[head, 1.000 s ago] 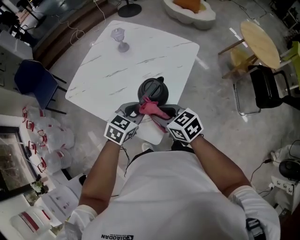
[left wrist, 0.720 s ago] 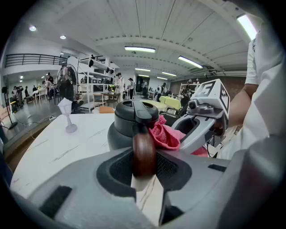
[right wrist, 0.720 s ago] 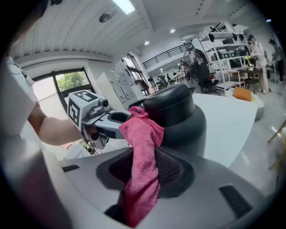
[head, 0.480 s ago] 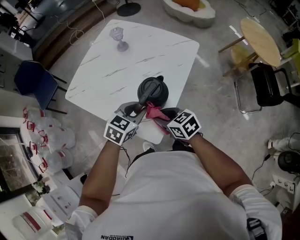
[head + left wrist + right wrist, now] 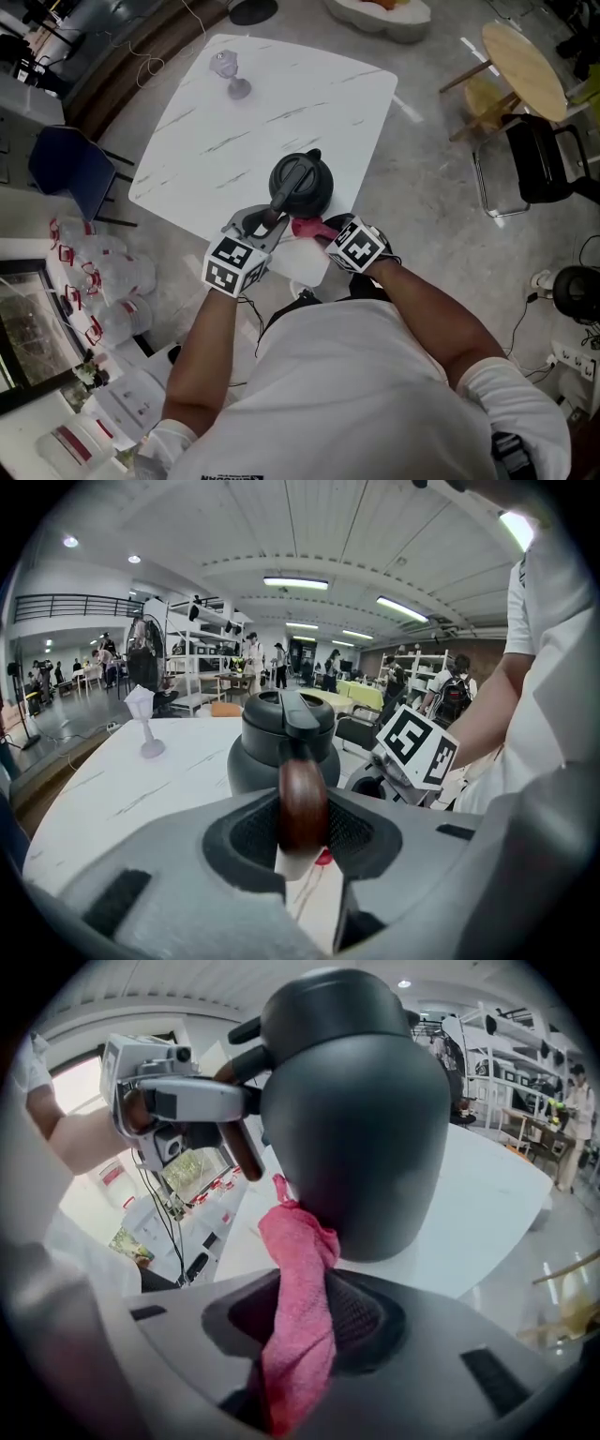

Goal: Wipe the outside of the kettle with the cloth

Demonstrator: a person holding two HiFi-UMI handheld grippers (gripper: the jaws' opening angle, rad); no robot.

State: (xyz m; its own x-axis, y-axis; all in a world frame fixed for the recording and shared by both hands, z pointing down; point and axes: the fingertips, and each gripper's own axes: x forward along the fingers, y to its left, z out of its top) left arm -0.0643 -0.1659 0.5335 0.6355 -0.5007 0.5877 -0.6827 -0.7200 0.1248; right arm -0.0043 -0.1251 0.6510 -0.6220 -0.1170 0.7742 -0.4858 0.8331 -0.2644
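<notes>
Mid-wipe: cloth on kettle's near side, low down.

Kettle (image 5: 300,185) stands at near edge of white table (image 5: 281,103), centre of head view. L gripper (image 5: 267,220) is clamped on its brown handle (image 5: 302,803), steadying it. R gripper (image 5: 324,232) is pinched on the pink cloth (image 5: 298,1269), whose free end touches the dark body just under the handle root, lower centre of the right gripper view. Progress, my read: wiping is under way, roughly part-done. The near wall is getting covered, but the far side, spout side and base ring prob still to do; can't tell how clean any of it is. Vs a sec ago: cloth was bunched up by the lid, now it's lower on the wall, and R gripper has dropped with it. L gripper and kettle haven't shifted.
</notes>
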